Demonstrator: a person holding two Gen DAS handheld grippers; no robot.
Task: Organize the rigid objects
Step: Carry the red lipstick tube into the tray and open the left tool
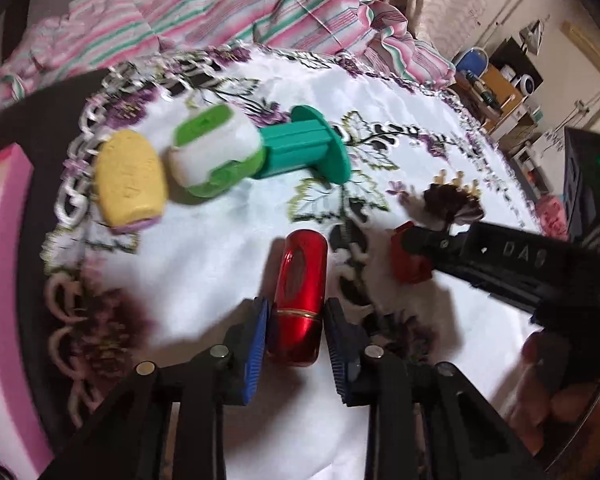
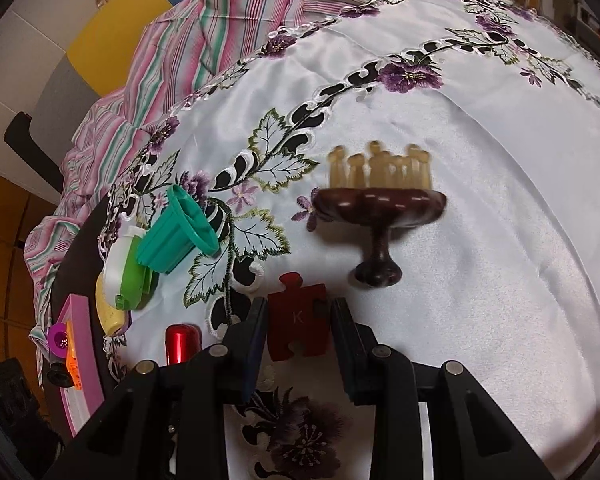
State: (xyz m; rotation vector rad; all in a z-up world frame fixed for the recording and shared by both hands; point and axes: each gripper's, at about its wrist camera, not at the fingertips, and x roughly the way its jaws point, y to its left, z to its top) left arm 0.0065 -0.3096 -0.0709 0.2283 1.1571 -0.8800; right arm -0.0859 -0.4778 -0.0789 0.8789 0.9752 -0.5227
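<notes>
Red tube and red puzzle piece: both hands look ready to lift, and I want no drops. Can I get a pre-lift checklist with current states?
1. Left gripper straddles the red tube: ok, a blue-padded finger on each side.
2. Left pads pressing on the tube: ok, they look closed on its lower half.
3. Right gripper on the puzzle piece: ok, fingers clamp both edges.
4. Tube apart from neighbours: ok, yellow soap lies away from it.
5. Wooden massager apart from puzzle piece: ok.
6. Grip firmness: cannot tell.

Two short markings can be read

"K" on the red puzzle piece [image 2: 298,326], lower centre of the right wrist view; "DAS" on the right hand-held gripper [image 1: 410,254], right of the left wrist view.
</notes>
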